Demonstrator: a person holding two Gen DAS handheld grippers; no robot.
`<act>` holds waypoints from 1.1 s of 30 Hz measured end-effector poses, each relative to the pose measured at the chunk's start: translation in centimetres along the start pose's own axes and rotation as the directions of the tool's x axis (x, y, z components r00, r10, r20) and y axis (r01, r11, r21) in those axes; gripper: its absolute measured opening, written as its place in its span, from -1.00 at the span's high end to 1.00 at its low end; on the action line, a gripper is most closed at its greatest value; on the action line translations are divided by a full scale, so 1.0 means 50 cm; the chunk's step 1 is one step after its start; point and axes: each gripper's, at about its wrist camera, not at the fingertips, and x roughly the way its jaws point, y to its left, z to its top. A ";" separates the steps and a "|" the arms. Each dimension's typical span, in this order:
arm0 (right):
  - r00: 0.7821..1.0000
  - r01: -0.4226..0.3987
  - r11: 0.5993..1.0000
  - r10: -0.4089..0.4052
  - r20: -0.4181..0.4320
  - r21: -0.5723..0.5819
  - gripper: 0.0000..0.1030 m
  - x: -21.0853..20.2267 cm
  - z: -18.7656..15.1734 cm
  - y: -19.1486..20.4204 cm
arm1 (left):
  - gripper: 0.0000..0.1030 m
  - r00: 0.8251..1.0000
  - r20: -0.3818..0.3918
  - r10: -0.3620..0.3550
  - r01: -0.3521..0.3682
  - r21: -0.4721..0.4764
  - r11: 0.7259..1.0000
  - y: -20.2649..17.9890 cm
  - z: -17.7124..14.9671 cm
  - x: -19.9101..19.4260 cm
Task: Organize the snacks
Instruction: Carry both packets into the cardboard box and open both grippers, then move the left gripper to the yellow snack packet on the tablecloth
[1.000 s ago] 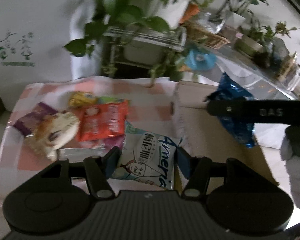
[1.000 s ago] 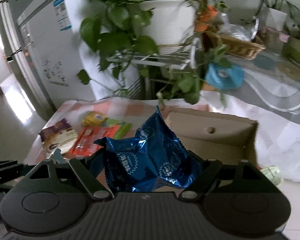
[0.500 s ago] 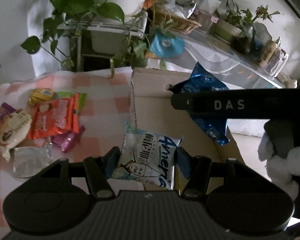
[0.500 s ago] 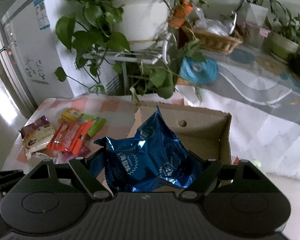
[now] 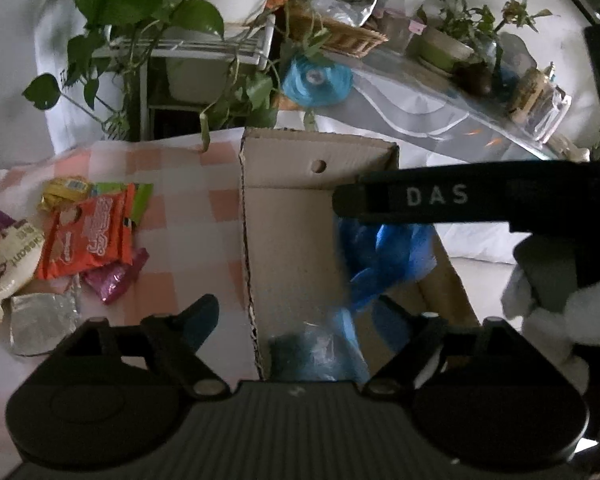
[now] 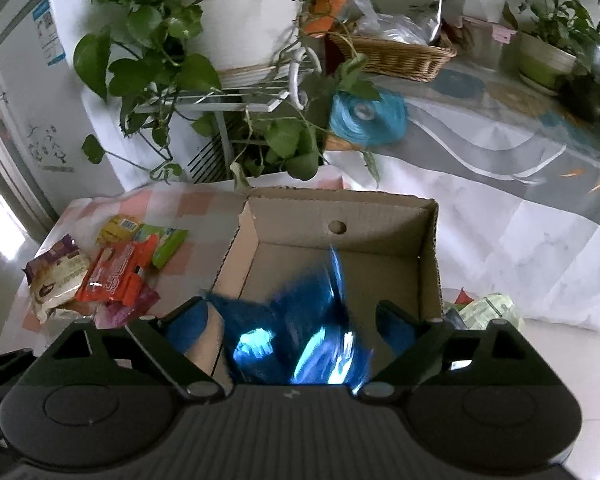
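An open cardboard box point(image 5: 292, 240) stands on the pink checked cloth, seen from the other side as the box point(image 6: 340, 216). My left gripper point(image 5: 300, 316) hangs over its left wall, jaws opening. A blurred pale-blue and white packet point(image 5: 316, 352) lies loose low between the fingers, inside the box. My right gripper point(image 6: 292, 316) is over the box too, jaws opening. The blue foil bag point(image 6: 300, 320) is blurred and loose between its blue pads, dropping into the box. In the left wrist view the blue bag point(image 5: 384, 256) shows under a finger point(image 5: 436, 196) of the right gripper.
Several snack packets lie left of the box: an orange one point(image 5: 88, 236), a yellow one point(image 5: 64, 190), a croissant pack point(image 5: 8, 256) and a silver one point(image 5: 40, 320). Behind stand a plant rack point(image 6: 236, 96), a wicker basket point(image 6: 396, 56) and a glass table. A gloved hand point(image 5: 548, 296) is at the right.
Both grippers have opened. The white packet has left the left jaws and the blue bag has slipped down from the right jaws. The left gripper has moved right, over the box.
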 end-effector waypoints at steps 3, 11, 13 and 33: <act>1.000 0.013 1.000 -0.013 0.001 0.005 -0.89 0.001 0.000 -0.002 | -0.69 1.000 0.002 0.017 -0.017 0.010 1.000 0.003 -0.001 -0.008; 0.998 -0.068 0.998 0.068 0.001 0.013 -0.89 0.000 -0.002 0.010 | -0.70 0.999 0.000 0.054 -0.054 0.039 0.998 0.028 -0.009 -0.034; 0.996 -0.091 0.996 0.091 0.002 0.011 -0.89 0.001 -0.001 0.016 | -0.72 0.997 0.000 0.072 -0.072 0.046 0.996 0.043 -0.012 -0.044; 0.951 -0.308 0.948 0.305 -0.046 -0.084 -0.89 0.022 0.001 0.135 | -0.74 0.979 -0.081 0.189 -0.189 0.009 0.982 0.203 -0.102 -0.063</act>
